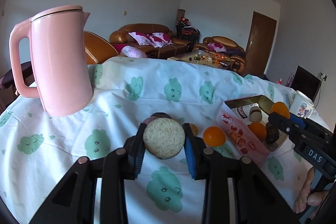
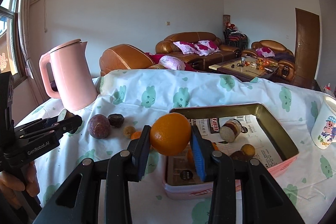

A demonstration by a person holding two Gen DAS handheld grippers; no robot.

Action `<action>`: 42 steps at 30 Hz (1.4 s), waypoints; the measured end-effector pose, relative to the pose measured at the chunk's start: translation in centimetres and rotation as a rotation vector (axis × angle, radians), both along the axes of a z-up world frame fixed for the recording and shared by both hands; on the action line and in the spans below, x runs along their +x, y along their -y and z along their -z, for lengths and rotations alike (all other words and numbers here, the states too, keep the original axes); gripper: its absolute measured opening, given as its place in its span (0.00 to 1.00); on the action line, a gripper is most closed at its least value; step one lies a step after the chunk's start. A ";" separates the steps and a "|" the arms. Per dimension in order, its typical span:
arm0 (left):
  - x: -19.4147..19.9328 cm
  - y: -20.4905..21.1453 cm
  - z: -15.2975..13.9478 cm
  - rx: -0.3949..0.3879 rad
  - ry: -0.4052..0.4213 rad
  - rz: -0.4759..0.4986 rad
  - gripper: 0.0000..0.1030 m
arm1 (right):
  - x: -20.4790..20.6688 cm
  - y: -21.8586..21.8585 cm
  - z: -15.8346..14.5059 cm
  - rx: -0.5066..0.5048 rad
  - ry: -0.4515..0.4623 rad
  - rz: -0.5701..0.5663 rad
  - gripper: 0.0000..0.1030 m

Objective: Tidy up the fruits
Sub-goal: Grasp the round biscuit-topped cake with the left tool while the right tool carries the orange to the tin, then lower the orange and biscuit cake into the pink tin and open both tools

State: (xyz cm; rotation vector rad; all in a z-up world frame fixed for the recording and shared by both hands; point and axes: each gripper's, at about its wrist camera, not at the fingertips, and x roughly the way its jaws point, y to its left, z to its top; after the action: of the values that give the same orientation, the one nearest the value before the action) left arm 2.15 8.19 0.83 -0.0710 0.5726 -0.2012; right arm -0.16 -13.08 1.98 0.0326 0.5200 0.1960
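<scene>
My left gripper is shut on a halved fruit with a pale cut face and dark skin, held above the tablecloth. My right gripper is shut on an orange and holds it over the near left corner of the pink tin box. The box holds another halved fruit, a small orange and a dark fruit. On the cloth left of the box lie a purple passion fruit, a dark wrinkled fruit, a small tan fruit and an orange.
A pink kettle stands at the table's back left. A white cartoon mug stands right of the box. The table carries a white cloth with green prints. Sofas and a coffee table lie beyond.
</scene>
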 end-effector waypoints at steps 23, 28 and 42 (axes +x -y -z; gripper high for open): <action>1.6 13.0 -2.3 0.050 0.030 0.195 0.34 | 1.2 14.4 -1.5 0.064 0.038 0.271 0.38; 2.9 16.7 -1.4 0.101 -0.002 0.224 0.34 | 1.7 16.5 -1.0 0.070 0.018 0.314 0.38; 7.7 20.7 1.6 0.221 -0.124 0.140 0.34 | 5.4 13.8 2.1 0.000 -0.107 0.215 0.38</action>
State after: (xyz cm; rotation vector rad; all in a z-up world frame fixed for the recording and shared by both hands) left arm 9.89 -12.55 -0.76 0.1728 0.7212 -0.2698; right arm 5.21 -26.89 -0.07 0.0989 0.6184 -0.0159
